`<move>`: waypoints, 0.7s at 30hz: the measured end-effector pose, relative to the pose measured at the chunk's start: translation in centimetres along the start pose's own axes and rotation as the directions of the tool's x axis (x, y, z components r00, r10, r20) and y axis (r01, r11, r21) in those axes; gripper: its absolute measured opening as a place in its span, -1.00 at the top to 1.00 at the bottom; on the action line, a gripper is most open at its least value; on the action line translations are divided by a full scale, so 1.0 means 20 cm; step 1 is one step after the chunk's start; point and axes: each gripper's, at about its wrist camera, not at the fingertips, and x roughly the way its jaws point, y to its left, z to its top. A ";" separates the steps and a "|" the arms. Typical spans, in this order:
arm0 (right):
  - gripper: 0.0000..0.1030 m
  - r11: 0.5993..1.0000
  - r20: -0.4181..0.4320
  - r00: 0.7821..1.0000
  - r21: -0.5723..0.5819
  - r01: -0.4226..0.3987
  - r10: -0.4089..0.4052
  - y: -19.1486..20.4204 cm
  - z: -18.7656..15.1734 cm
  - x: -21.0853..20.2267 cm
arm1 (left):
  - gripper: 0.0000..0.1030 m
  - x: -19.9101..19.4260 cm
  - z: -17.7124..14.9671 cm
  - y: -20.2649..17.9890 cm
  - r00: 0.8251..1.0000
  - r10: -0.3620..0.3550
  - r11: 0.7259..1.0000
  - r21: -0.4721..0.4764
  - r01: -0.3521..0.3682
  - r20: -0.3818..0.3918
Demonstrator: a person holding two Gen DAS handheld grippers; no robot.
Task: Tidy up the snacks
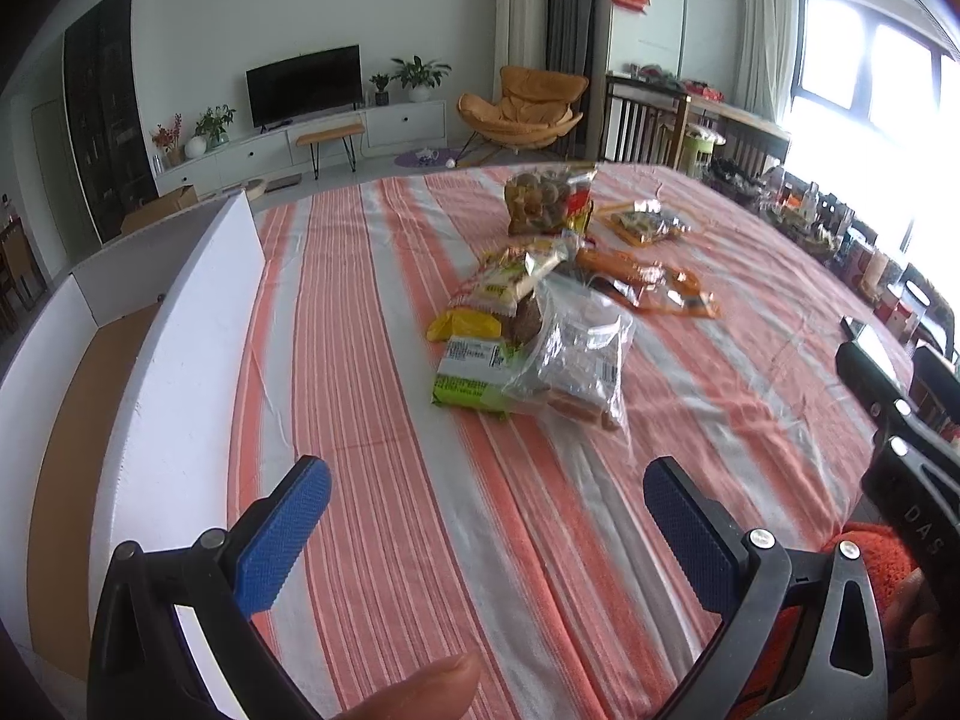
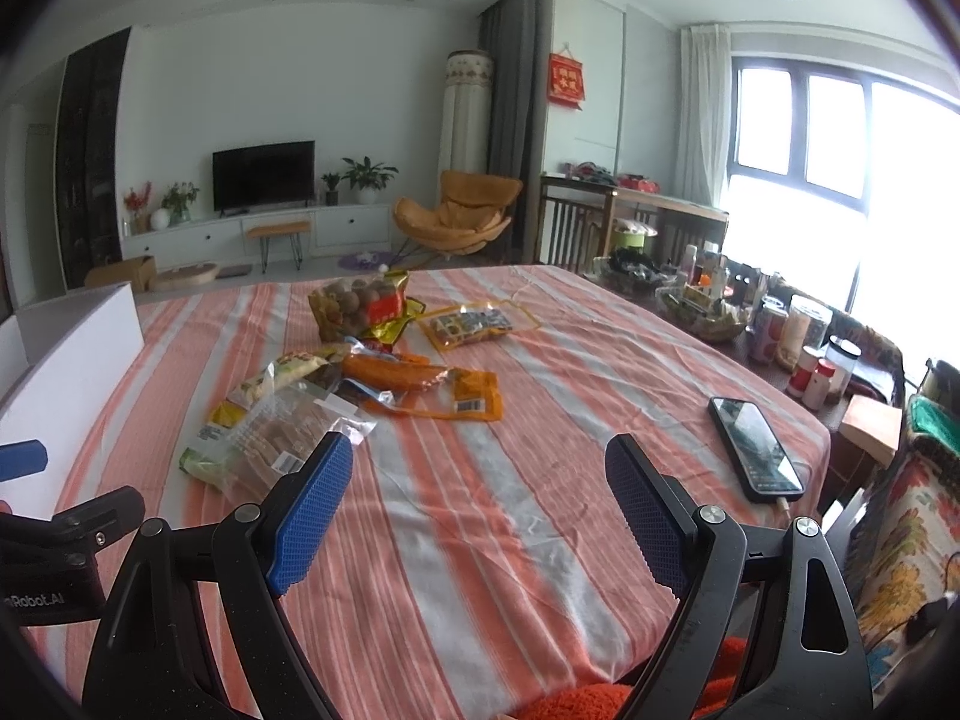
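Inspecting both wrist views, I find the left gripper (image 1: 486,516) and the right gripper (image 2: 480,498) each spread wide with nothing between the blue pads, both above the striped tablecloth (image 2: 480,540). I see the snack packets (image 1: 540,336) heaped at twelve o'clock from my left gripper, well apart from it, and the white box (image 1: 180,360) at ten o'clock. I note a phone (image 2: 756,447) at two o'clock from my right gripper.

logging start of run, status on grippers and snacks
Left gripper open, empty. Right gripper open, empty. Snack pile untouched on tablecloth. Phone lies right, clear.
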 end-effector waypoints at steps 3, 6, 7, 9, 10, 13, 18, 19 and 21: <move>-0.72 1.000 -0.010 1.000 0.005 -0.003 0.003 -0.01 0.00 0.01 | -1.00 0.05 -0.02 0.02 0.999 -0.014 1.000 -0.021 0.013 -0.053; -0.72 1.000 -0.013 1.000 0.015 -0.005 0.006 -0.02 0.00 0.01 | -1.00 0.07 -0.03 0.03 0.997 -0.021 0.999 -0.044 0.017 -0.079; -0.72 1.000 -0.014 1.000 0.017 -0.006 0.006 -0.03 0.00 0.01 | -1.00 0.07 -0.03 0.04 0.997 -0.018 0.999 -0.046 0.014 -0.077; -0.72 1.000 -0.016 1.000 0.016 -0.005 0.005 -0.03 -0.01 0.01 | -1.00 0.07 -0.03 0.04 0.998 -0.010 0.999 -0.043 0.007 -0.069; -0.72 1.000 -0.020 1.000 0.013 -0.005 0.005 -0.03 -0.01 0.01 | -1.00 0.07 -0.03 0.03 0.998 -0.003 0.999 -0.041 0.000 -0.064; -0.72 1.000 -0.032 0.999 0.002 -0.003 0.003 -0.02 -0.01 0.03 | -1.00 0.09 -0.04 0.03 0.997 0.000 0.999 -0.038 -0.003 -0.074; -0.72 1.000 -0.041 0.999 0.000 -0.003 0.003 -0.02 -0.01 0.04 | -1.00 0.13 -0.05 0.04 0.995 -0.002 0.999 -0.039 -0.002 -0.104; -0.72 1.000 -0.042 0.999 0.001 -0.003 0.003 -0.02 -0.01 0.04 | -1.00 0.14 -0.06 0.04 0.994 0.002 0.999 -0.039 -0.006 -0.110; -0.72 1.000 -0.045 0.999 0.002 -0.003 0.003 -0.02 -0.01 0.04 | -1.00 0.15 -0.06 0.05 0.993 0.006 0.999 -0.039 -0.010 -0.115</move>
